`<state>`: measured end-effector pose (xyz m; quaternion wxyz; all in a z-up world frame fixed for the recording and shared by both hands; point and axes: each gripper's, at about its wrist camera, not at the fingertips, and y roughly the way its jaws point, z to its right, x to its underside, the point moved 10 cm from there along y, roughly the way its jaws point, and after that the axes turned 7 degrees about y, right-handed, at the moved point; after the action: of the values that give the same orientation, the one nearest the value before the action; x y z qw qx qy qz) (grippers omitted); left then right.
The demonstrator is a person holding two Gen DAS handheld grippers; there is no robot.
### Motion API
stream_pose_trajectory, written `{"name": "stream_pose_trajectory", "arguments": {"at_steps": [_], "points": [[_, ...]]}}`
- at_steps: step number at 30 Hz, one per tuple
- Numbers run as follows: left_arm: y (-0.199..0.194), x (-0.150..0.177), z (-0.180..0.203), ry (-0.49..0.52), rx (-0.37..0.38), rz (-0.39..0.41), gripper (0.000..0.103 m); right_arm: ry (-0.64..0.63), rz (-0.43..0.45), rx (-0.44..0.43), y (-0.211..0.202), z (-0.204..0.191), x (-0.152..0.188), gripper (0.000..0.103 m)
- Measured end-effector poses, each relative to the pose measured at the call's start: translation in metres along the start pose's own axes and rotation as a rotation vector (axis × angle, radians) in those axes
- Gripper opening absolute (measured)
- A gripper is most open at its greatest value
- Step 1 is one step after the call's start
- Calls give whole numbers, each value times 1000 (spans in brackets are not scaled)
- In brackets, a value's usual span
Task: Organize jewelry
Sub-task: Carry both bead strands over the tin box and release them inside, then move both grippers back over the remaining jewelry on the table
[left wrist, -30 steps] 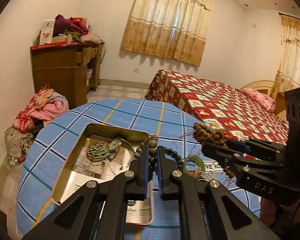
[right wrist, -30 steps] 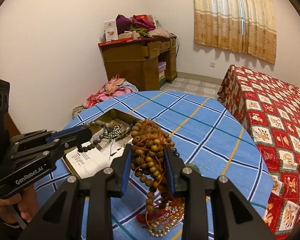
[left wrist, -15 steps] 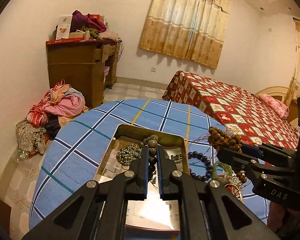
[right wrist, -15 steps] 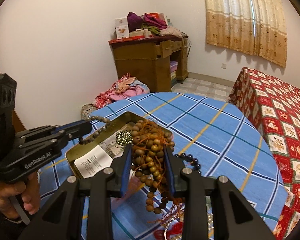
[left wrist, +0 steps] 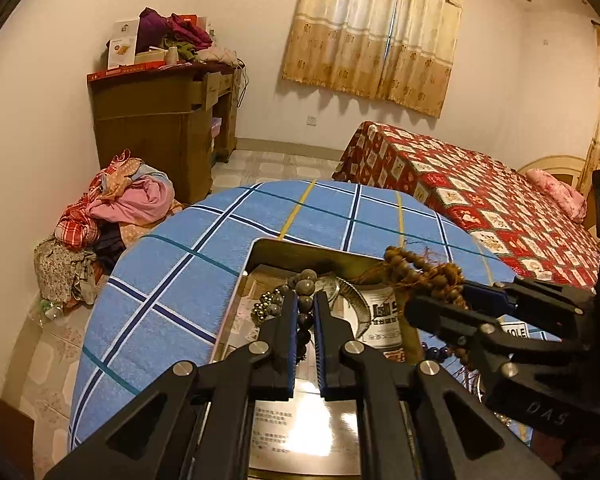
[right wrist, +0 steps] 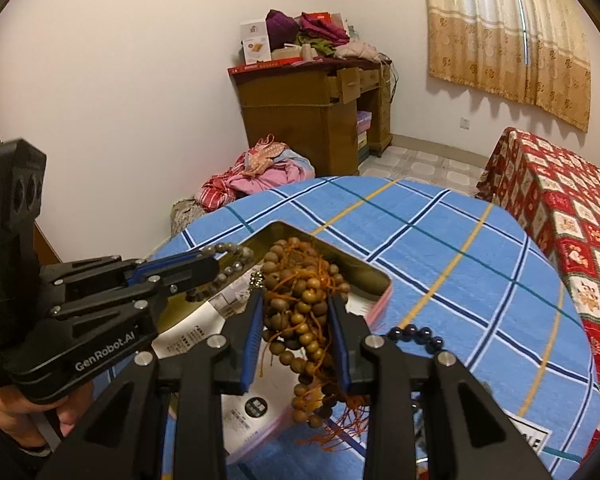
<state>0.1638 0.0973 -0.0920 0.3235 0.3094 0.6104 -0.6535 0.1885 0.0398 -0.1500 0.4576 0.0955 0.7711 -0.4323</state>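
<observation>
- The left gripper point(left wrist: 304, 312) is closed on a grey bead string point(left wrist: 305, 280), held above the tin point(left wrist: 284, 249).
- The right gripper point(right wrist: 298, 320) grips a brown bead bundle point(right wrist: 300, 300) over the tin's right part.
- The tin stands on the blue table point(right wrist: 440, 248).

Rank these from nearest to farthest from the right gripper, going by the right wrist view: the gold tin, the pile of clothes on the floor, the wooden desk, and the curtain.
1. Gold tin: directly below the right gripper, on the blue table.
2. Pile of clothes: on the floor past the table's far edge.
3. Wooden desk: against the wall behind the clothes.
4. Curtain: far wall, upper right.
</observation>
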Motion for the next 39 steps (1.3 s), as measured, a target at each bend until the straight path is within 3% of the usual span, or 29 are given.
{"name": "stream_pose_trajectory", "arguments": {"at_steps": [29,33,34,36,37,38,39], "points": [[23,3,-10,40,-31,-48,7,-20,-36,-10,31,-8,10,33],[20,1,-15,21,-49,-42,8,-47,-45,-17,31,-13,14,37],[19,0,-16,14,-55,-47,12,-49,-44,-16,31,-12,15,40],[15,-1,-17,6,-67,-41,36,-33,-37,-27,27,-11,15,65],[9,-4,-19,0,-79,-22,57,-27,-25,-28,23,-10,15,69],[4,-6,-20,-2,-85,-3,70,-28,-17,-23,19,-8,16,71],[-2,-8,-20,-2,-87,23,71,-33,-16,-14,16,-6,16,71]]}}
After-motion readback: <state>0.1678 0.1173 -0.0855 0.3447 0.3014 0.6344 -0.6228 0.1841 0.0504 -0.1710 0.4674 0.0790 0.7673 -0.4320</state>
